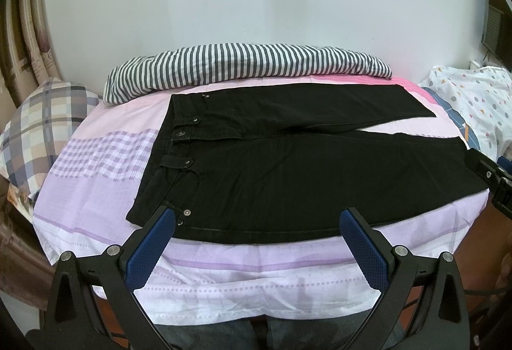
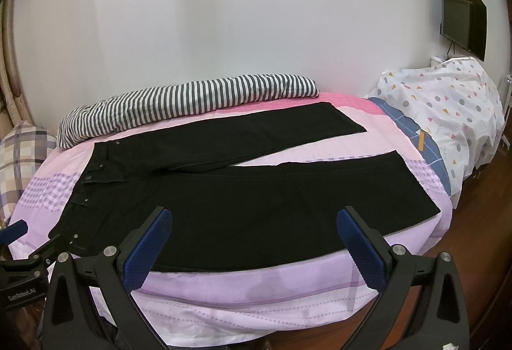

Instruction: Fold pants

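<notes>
Black pants (image 1: 288,177) lie flat on a pink and purple bedsheet (image 1: 96,183), waistband at the left, both legs spread toward the right. They also show in the right wrist view (image 2: 256,206). My left gripper (image 1: 257,215) is open and empty, hovering over the near edge of the pants by the waistband. My right gripper (image 2: 254,212) is open and empty, hovering over the near leg. The left gripper shows at the left edge of the right wrist view (image 2: 25,257), and the right gripper shows at the right edge of the left wrist view (image 1: 492,180).
A striped blanket (image 1: 243,68) lies rolled along the far edge by the white wall. A plaid pillow (image 1: 41,122) sits at the left. A dotted white quilt (image 2: 448,109) lies at the right. A dark screen (image 2: 460,4) hangs on the wall.
</notes>
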`<state>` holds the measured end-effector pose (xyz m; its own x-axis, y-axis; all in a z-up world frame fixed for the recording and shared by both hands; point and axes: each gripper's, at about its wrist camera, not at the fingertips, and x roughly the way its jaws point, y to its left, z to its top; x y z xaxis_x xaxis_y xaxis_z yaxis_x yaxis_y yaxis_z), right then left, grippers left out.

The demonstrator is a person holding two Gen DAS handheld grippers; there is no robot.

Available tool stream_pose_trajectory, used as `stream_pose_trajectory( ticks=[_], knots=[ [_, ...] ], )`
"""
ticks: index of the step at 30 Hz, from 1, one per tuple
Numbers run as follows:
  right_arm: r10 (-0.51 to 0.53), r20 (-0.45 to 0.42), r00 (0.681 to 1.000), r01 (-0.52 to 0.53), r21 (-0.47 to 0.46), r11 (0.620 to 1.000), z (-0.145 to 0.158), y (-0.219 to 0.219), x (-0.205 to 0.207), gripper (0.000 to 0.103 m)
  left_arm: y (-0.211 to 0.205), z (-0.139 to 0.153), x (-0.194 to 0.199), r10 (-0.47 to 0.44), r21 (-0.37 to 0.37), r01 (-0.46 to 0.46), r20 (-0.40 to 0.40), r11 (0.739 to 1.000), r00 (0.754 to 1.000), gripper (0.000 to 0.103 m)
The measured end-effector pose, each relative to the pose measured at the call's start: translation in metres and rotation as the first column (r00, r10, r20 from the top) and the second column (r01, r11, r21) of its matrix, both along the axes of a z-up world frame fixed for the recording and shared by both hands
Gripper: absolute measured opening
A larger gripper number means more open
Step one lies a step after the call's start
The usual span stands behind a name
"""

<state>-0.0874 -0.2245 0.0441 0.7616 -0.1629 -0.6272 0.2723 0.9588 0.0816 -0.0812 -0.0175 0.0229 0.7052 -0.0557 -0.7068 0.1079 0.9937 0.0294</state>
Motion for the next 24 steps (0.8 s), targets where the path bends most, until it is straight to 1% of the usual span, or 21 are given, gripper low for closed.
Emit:
stream_pose_trajectory(
  ticks=[5,9,11,14,17,19,20,21,23,24],
  knots=[
    [0.002,0.010,1.000,-0.003,0.017,1.000,-0.002,-0.005,-0.002,0.102,0.005,-0.002,0.002,0.000,-0.019,-0.001,-0.009,1.000,1.000,0.102],
    [0.035,0.019,0.999,-0.036,0.073,0.997,-0.002,-0.010,0.003,0.102,0.017,-0.003,0.012,0.013,-0.060,-0.015,-0.022,0.998,1.000,0.102],
    [0.066,0.018,0.998,-0.068,0.085,0.994,0.000,-0.010,0.010,0.102,0.027,-0.002,0.022,0.038,-0.073,-0.041,-0.031,0.996,0.999,0.102],
    [0.114,0.016,0.993,-0.115,0.072,0.991,0.006,-0.010,0.021,0.102,0.047,-0.002,0.042,0.083,-0.102,-0.089,-0.056,0.991,0.995,0.102],
    [0.155,0.016,0.988,-0.155,0.068,0.986,0.011,-0.005,0.038,0.102,0.073,-0.001,0.067,0.144,-0.142,-0.154,-0.080,0.978,0.986,0.101],
    [0.169,0.009,0.986,-0.169,0.068,0.983,0.012,-0.002,0.049,0.102,0.091,0.001,0.085,0.174,-0.157,-0.187,-0.091,0.970,0.981,0.093],
    [0.180,0.009,0.984,-0.180,0.075,0.981,0.013,0.000,0.056,0.102,0.100,0.003,0.095,0.189,-0.159,-0.202,-0.095,0.966,0.977,0.087],
    [0.192,0.005,0.981,-0.192,0.083,0.978,0.012,0.001,0.066,0.102,0.109,0.004,0.106,0.201,-0.161,-0.215,-0.099,0.963,0.975,0.083],
    [0.205,-0.002,0.979,-0.204,0.088,0.975,0.012,0.004,0.081,0.102,0.127,0.006,0.126,0.223,-0.178,-0.240,-0.111,0.954,0.969,0.079],
    [0.214,-0.004,0.977,-0.212,0.094,0.973,0.012,0.006,0.090,0.102,0.135,0.007,0.136,0.231,-0.188,-0.249,-0.115,0.950,0.966,0.078]
  ],
)
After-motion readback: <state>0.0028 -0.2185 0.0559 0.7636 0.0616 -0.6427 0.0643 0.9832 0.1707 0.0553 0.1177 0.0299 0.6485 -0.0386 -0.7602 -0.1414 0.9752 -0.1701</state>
